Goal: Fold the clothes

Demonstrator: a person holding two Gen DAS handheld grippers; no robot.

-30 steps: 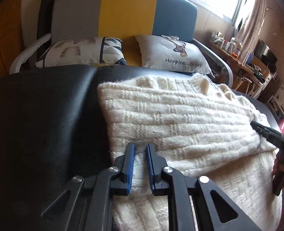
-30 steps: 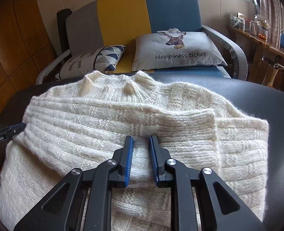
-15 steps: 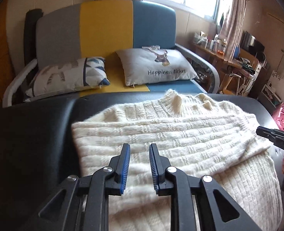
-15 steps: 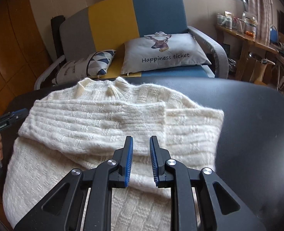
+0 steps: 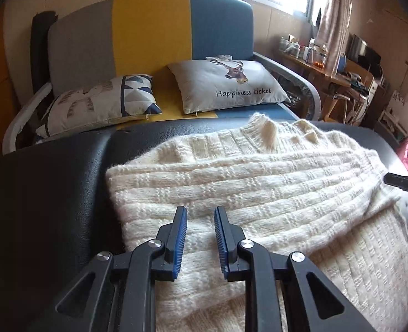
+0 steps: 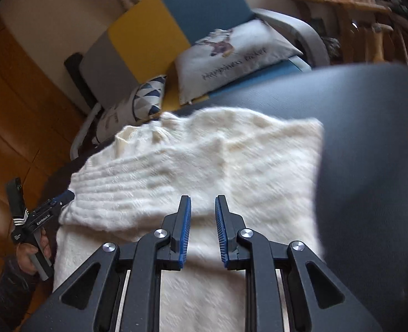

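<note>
A cream knit sweater lies on a black leather surface, collar toward the sofa, with a sleeve folded across its body. My left gripper hovers over the sweater's near left part. Its jaws stand slightly apart and nothing is between the pads. In the right wrist view, which is blurred and tilted, the same sweater lies under my right gripper. That gripper's jaws show a like gap with no cloth in them. The other gripper shows in each view: the right one at the sweater's right edge, the left one at its left edge.
Behind the leather surface stands a grey, yellow and blue sofa with a patterned pillow and a deer pillow. A cluttered wooden shelf runs along the right wall. A hand holds the left gripper's handle.
The left jaws have parted a little and drawn back from the sweater's left edge. The right gripper has pulled back and rolled, so its view now tilts. The sweater stays folded.
</note>
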